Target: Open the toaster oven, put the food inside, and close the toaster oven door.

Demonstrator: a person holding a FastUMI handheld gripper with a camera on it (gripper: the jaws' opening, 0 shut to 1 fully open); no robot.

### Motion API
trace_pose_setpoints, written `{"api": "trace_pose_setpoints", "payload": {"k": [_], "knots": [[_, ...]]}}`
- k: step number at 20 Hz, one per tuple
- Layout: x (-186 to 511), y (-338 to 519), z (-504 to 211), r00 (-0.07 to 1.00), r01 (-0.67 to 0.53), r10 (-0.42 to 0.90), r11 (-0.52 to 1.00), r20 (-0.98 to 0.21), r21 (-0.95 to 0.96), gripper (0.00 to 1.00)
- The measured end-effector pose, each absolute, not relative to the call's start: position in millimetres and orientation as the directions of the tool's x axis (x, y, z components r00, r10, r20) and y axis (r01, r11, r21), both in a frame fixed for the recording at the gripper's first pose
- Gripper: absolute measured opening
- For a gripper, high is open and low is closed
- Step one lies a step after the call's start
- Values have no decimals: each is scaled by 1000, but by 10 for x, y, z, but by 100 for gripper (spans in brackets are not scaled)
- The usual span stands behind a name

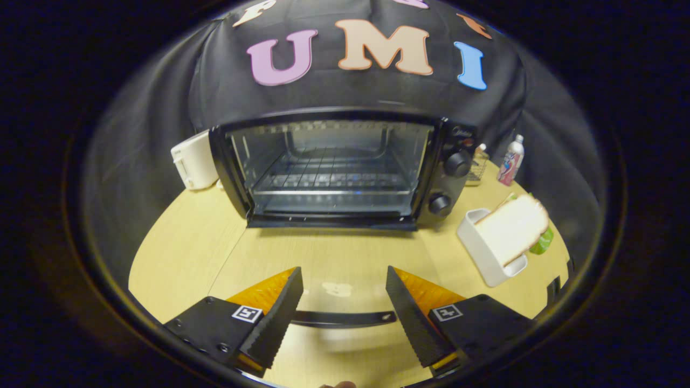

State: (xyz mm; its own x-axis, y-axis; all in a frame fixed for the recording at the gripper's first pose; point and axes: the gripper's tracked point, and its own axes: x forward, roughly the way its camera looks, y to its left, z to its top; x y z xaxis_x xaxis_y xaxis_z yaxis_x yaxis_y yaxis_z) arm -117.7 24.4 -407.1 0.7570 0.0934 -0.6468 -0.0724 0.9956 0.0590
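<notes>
My claw (344,302) apart, empty, over open door handle (345,319); sandwich (512,229) at 2 o'clock, toaster oven (334,167) at 12.

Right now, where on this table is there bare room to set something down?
Bare table lies left of the lowered oven door, before the white toaster. The oven rack is bare too. Right of the oven it's crowded: bread in a white holder, bottle, wire basket. The tongs are open, astride the door handle.
</notes>
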Motion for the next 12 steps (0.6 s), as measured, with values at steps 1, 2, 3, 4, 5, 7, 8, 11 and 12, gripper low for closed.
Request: {"api": "trace_pose_setpoints", "payload": {"k": [1,2,3,4,5,7,8,11,12], "knots": [[-1109,101,-3953,780,-42,73,997,-622,64,98],[-1014,-63,-3847,803,-6,49,997,-595,74,98],[-927,-245,-3727,823,40,12,996,-568,80,98],[-842,-447,-3634,840,89,-30,993,-542,83,98],[-772,-668,-3551,850,138,-77,987,-522,78,98],[-674,-1118,-3434,855,222,-159,973,-493,70,98],[-670,-1304,-3414,851,257,-189,964,-489,73,98],[-658,-1831,-3432,834,362,-274,927,-478,99,98],[-672,-1983,-3443,825,398,-302,911,-478,111,97]]}}
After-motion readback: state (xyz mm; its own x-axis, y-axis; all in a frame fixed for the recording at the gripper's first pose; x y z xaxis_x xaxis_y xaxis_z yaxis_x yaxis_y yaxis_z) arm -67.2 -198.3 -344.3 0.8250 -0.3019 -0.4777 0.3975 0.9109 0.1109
